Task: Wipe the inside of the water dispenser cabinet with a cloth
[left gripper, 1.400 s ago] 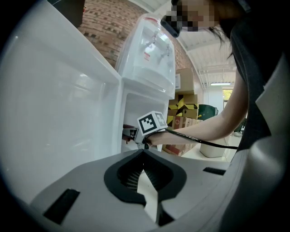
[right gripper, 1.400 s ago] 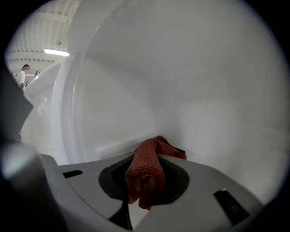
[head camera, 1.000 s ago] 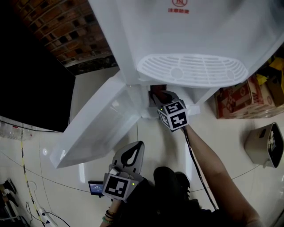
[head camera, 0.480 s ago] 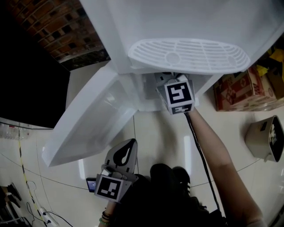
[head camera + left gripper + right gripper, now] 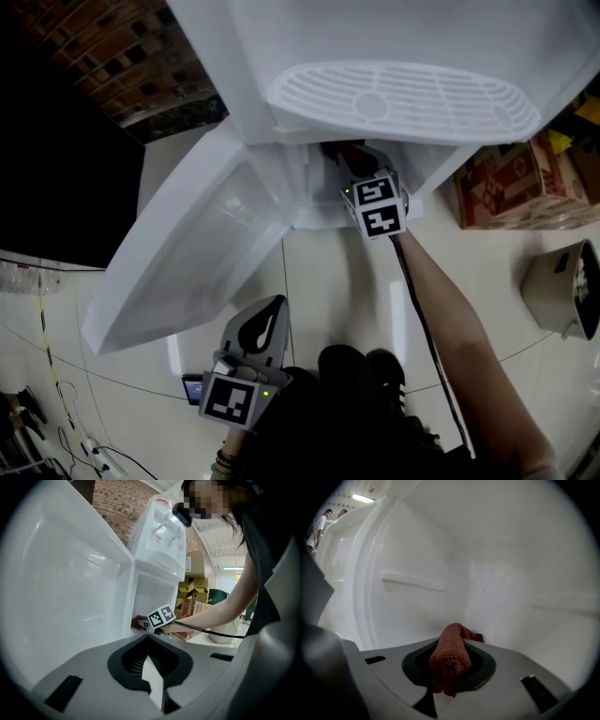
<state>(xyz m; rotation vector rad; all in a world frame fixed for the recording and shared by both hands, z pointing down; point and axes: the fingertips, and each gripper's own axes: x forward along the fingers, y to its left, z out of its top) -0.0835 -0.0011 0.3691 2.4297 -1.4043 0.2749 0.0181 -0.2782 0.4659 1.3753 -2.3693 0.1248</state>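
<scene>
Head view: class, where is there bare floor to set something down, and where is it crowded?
Bare tiles lie between the open cabinet door and the person's right arm, and again between that arm, the cardboard box and the pale container. Crowded: the cabinet opening, filled by the right gripper holding the cloth; cables clutter the lower left.
</scene>
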